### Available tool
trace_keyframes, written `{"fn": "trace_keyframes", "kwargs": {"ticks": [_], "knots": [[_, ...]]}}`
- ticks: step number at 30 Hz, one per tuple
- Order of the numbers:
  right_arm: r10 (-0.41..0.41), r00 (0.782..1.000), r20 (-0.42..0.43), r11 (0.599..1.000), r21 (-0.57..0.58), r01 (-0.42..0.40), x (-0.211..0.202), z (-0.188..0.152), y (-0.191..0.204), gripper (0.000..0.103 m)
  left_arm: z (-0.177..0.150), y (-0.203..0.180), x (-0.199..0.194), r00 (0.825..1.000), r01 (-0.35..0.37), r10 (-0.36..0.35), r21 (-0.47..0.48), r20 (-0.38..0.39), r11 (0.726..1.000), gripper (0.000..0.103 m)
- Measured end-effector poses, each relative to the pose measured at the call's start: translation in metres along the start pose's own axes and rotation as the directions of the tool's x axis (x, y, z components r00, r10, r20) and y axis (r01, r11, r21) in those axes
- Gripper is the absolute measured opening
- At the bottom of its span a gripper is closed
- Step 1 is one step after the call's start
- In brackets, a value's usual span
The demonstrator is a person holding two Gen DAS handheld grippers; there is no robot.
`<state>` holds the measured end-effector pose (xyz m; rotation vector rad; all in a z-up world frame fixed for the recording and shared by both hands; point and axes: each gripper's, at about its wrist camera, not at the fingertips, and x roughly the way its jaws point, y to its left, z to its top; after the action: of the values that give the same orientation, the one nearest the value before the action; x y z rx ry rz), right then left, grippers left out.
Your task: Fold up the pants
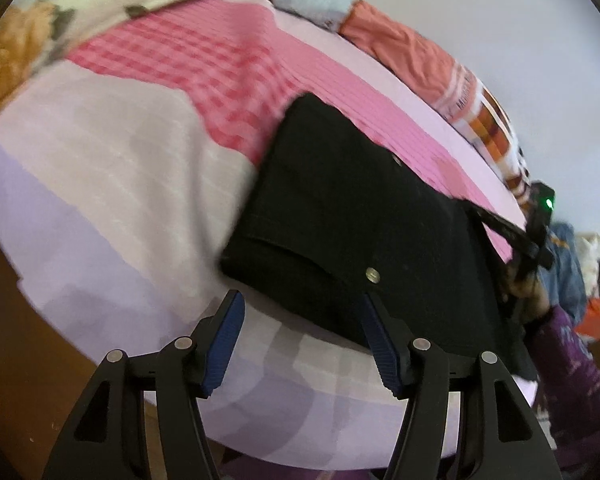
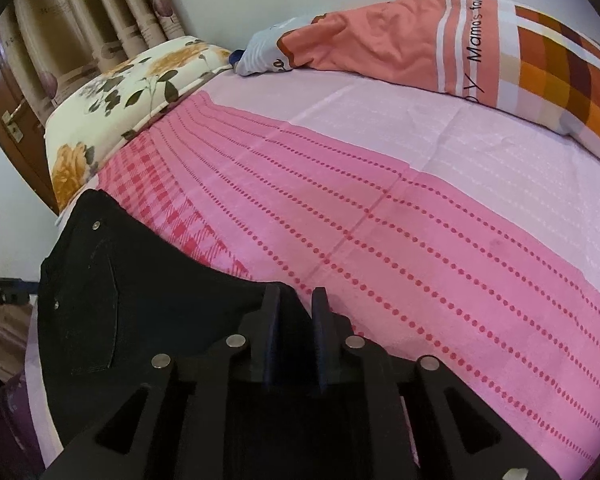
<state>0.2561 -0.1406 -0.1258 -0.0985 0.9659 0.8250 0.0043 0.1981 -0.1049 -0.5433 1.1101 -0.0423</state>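
Observation:
Black pants (image 1: 352,216) lie folded into a thick bundle on the pink bed sheet (image 1: 204,68), with metal rivets showing. My left gripper (image 1: 302,308) is open and empty, just off the bundle's near edge. In the right wrist view the pants (image 2: 140,304) lie at lower left. My right gripper (image 2: 296,300) has its fingers nearly together at the pants' edge; whether cloth is pinched between them is not clear. The right gripper also shows in the left wrist view (image 1: 540,254), at the far side of the pants.
A floral pillow (image 2: 112,92) lies at the head of the bed. An orange checked pillow (image 2: 480,52) lies along the wall side. A wooden door (image 2: 8,120) stands far left. Clothes (image 1: 568,264) pile beside the bed.

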Motion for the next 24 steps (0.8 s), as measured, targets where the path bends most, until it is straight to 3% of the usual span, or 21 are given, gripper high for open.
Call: {"fn": "trace_keyframes", "kwargs": {"ticks": [3, 6, 8, 11, 14, 16, 19, 22, 24], "knots": [[-0.010, 1.000, 0.003, 1.000, -0.008, 0.010, 0.000, 0.000, 0.000, 0.012, 0.003, -0.006, 0.010, 1.000, 0.003, -0.003, 0.017, -0.027, 1.000, 0.061], [-0.011, 1.000, 0.003, 1.000, -0.005, 0.011, -0.001, 0.000, 0.001, 0.013, 0.012, -0.005, 0.014, 1.000, 0.005, -0.005, 0.003, -0.004, 1.000, 0.060], [-0.015, 1.000, 0.005, 1.000, -0.005, 0.015, -0.001, 0.000, 0.001, 0.015, 0.018, -0.001, 0.012, 0.998, -0.042, 0.042, -0.012, 0.041, 0.999, 0.047], [-0.025, 1.000, 0.009, 1.000, 0.000, 0.025, -0.001, 0.000, 0.002, 0.017, 0.022, -0.006, 0.013, 0.990, -0.114, 0.111, 0.037, 0.086, 0.993, 0.047], [-0.035, 0.999, 0.012, 0.999, 0.001, 0.035, -0.002, 0.000, 0.002, 0.019, 0.013, -0.022, 0.026, 0.966, -0.248, 0.227, 0.191, 0.127, 0.950, 0.046], [-0.036, 0.999, 0.013, 0.999, 0.005, 0.035, -0.002, 0.000, 0.001, 0.020, 0.011, -0.018, 0.025, 0.968, -0.234, 0.211, 0.181, 0.139, 0.955, 0.046], [-0.029, 0.999, 0.016, 0.999, 0.018, 0.029, -0.002, 0.000, -0.001, 0.027, 0.013, -0.011, 0.022, 0.976, -0.195, 0.176, 0.158, 0.130, 0.968, 0.051], [0.011, 1.000, 0.012, 0.999, 0.049, -0.011, -0.003, 0.002, -0.008, 0.032, 0.014, -0.008, 0.019, 0.962, -0.259, 0.242, 0.144, 0.128, 0.955, 0.080], [0.045, 0.999, 0.012, 0.996, 0.081, -0.046, -0.003, 0.003, -0.015, 0.040, 0.013, -0.002, 0.014, 0.965, -0.241, 0.225, 0.122, 0.133, 0.963, 0.083]]}}
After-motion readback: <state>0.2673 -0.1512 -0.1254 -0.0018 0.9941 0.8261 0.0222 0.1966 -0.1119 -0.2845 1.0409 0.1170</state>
